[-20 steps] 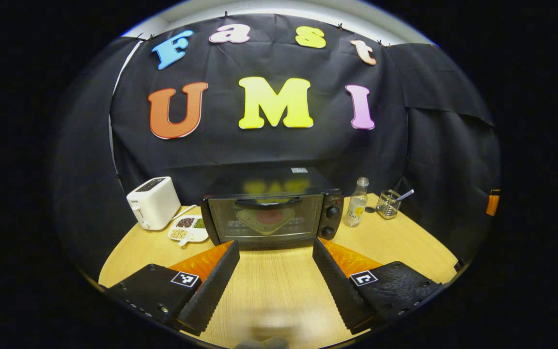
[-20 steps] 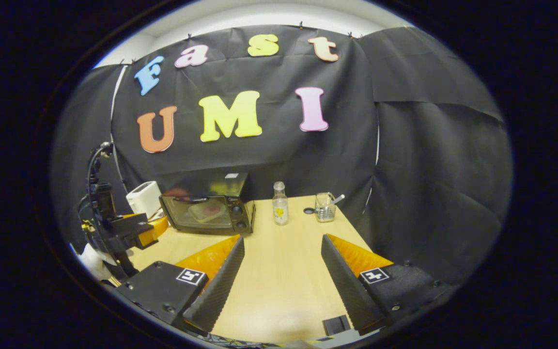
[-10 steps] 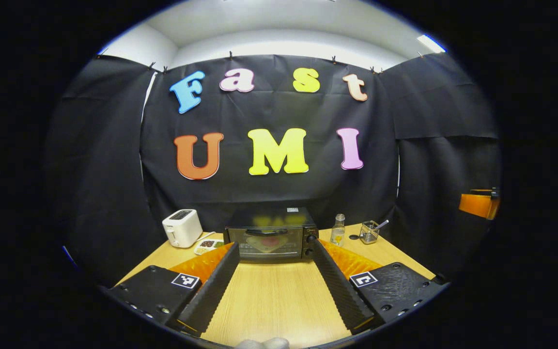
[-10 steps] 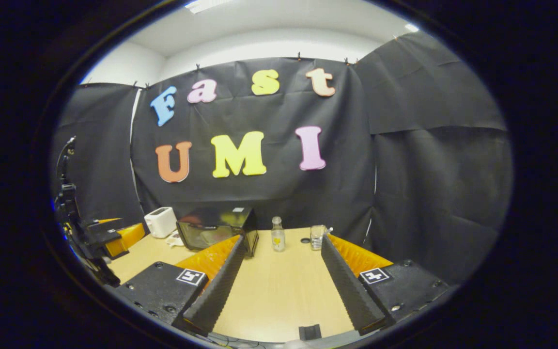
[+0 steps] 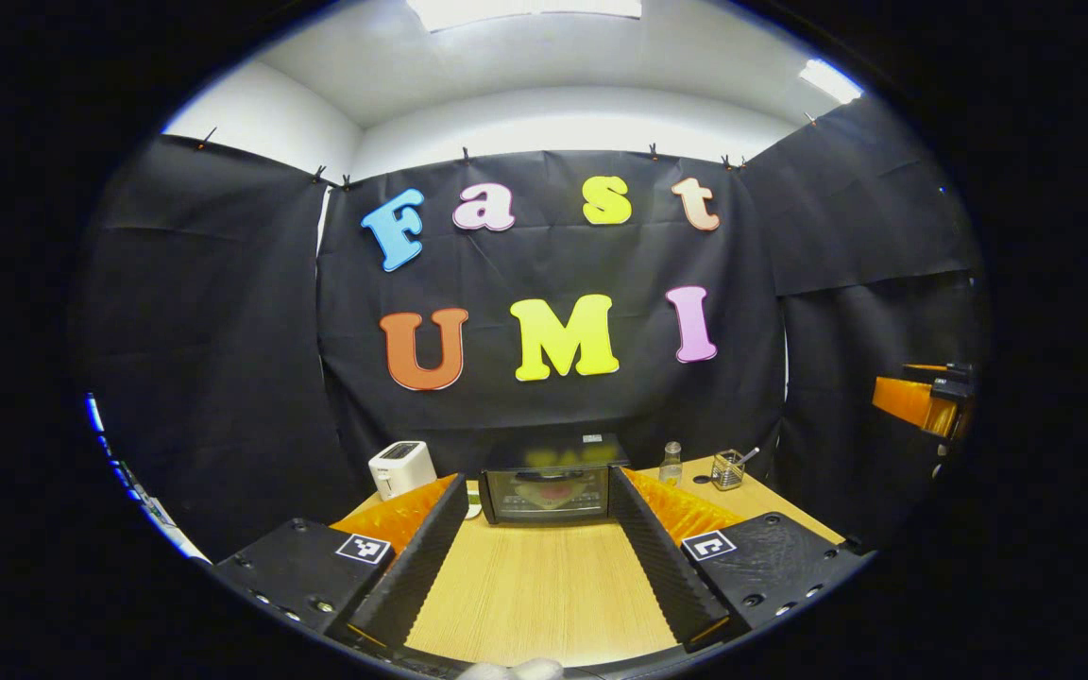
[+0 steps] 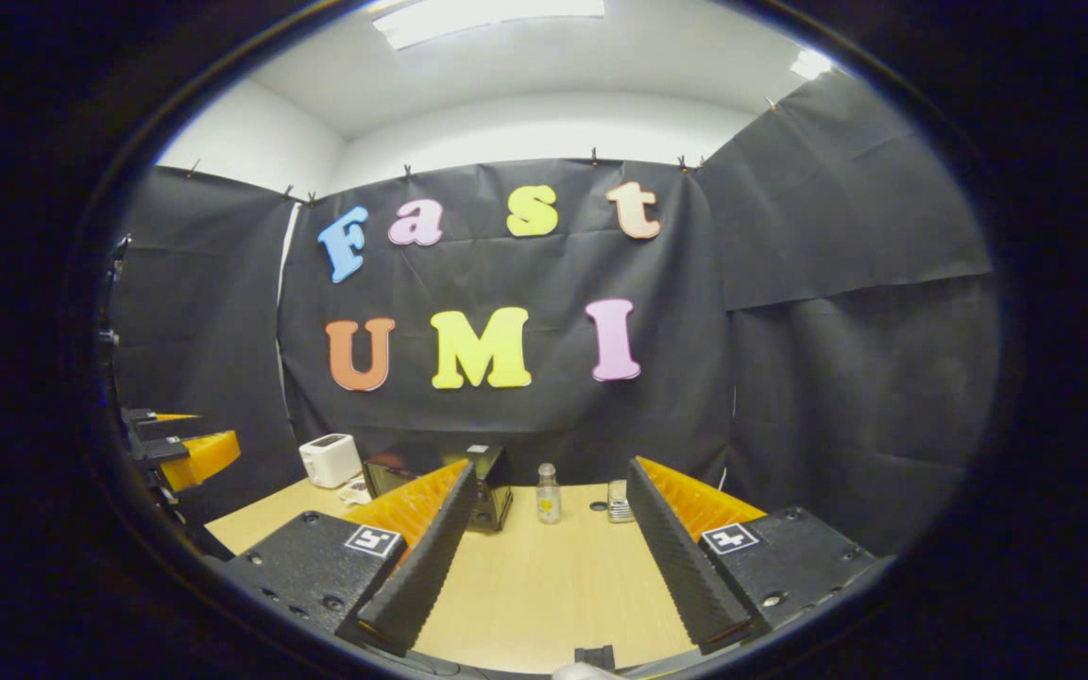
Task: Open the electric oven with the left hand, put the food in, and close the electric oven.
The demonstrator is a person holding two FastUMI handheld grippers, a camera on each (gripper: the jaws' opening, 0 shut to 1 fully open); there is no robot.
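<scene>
Left gripper (image 5: 536, 486) hanging wide open above near end of table (image 5: 535, 595), gripping nothing, pointing straight at oven (image 5: 549, 482). Oven sitting at far end of table against booth wall, door shut. Food (image 5: 553, 491) showing as a reddish patch behind door glass, inside oven; shape hard to tell. Toaster (image 5: 401, 468) standing left of oven, apart from it. Bottle (image 5: 671, 464) standing right of oven, wire cup (image 5: 726, 469) with a utensil in it farther right.

Right gripper (image 6: 544, 477) also hanging wide open, gripping nothing, aiming at table's far right part. Oven (image 6: 431, 477) lying left of centre there, partly hidden behind gripper's left finger. Bottle (image 6: 549, 494) showing between the fingers, wire cup (image 6: 618, 501) just beside right finger. Toaster (image 6: 330, 460) at far left of table (image 6: 544, 586), small dish (image 6: 355, 491) between toaster and oven. Left gripper peeking in at left edge of right gripper view, well apart from oven.
</scene>
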